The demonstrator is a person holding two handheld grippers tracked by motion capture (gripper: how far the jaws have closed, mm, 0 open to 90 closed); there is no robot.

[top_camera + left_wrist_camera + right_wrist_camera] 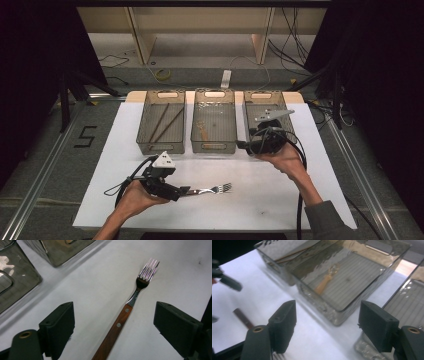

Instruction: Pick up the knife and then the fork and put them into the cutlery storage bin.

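A fork (214,189) with a wooden handle and steel tines lies on the white table (260,185) near the front. My left gripper (186,191) is at the fork's handle end. In the left gripper view its jaws stand wide open on either side of the fork (124,314), apart from it, so the left gripper (112,308) holds nothing. My right gripper (243,146) hovers open and empty at the front corner of the right basket (250,107). The right gripper (327,306) faces the middle basket (332,311).
Three mesh baskets stand in a row at the back of the table. The left basket (161,149) holds thin chopsticks (167,122). The middle basket (213,148) holds a wooden-handled utensil (325,282). Black curtains and cables surround the table.
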